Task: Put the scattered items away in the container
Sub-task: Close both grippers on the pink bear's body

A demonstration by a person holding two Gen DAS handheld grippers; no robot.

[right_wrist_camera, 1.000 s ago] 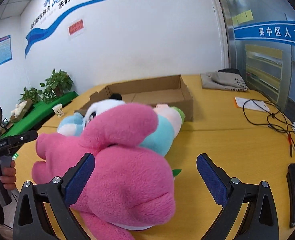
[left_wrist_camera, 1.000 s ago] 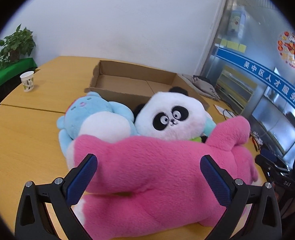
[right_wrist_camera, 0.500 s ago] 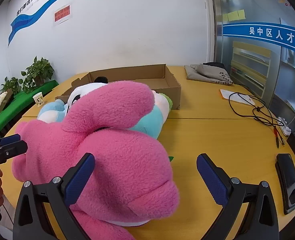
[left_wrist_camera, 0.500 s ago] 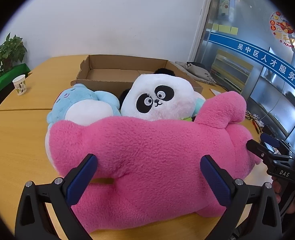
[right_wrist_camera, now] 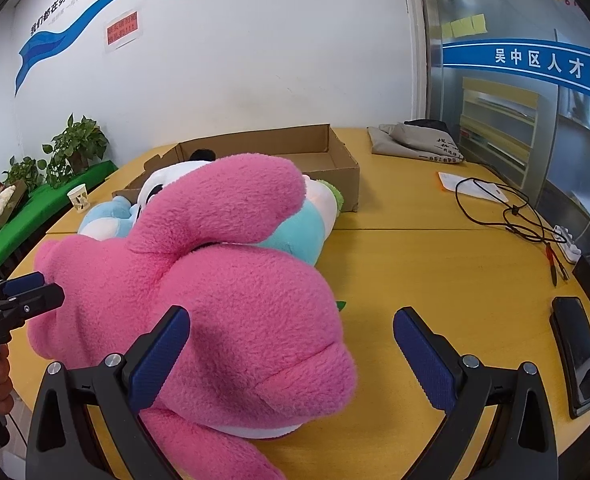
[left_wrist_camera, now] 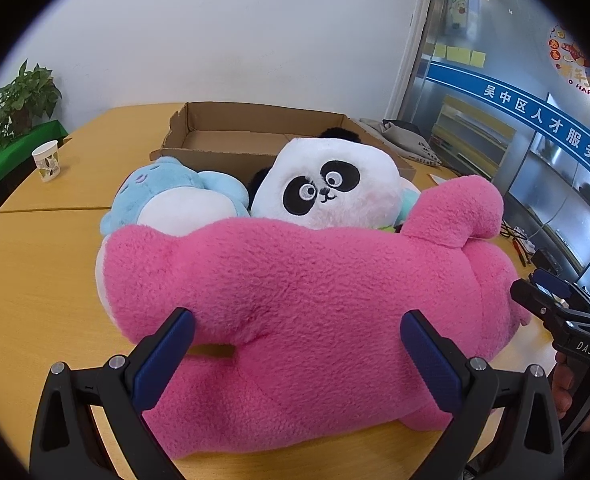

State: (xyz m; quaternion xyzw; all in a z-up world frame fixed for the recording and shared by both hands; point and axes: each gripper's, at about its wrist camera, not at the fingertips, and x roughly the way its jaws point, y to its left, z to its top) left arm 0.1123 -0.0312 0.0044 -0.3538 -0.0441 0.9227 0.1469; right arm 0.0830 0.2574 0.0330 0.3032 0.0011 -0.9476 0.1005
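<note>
Only right view's table (right_wrist_camera: 435, 256) shows phone (right_wrist_camera: 575, 356); both grippers spread wide around pink plush (left_wrist_camera: 315, 300).

I see a fuzzy pink plush toy (left_wrist_camera: 315, 300) on smooth wood-look table (right_wrist_camera: 435, 264), matt corrugated cardboard box (left_wrist_camera: 231, 148), and ribbed blue pads (left_wrist_camera: 163, 356) on matt black plastic.

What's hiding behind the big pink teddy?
Behind the pink plush sit a panda and a light blue plush, then the cardboard box. Their lower bodies are covered.
</note>
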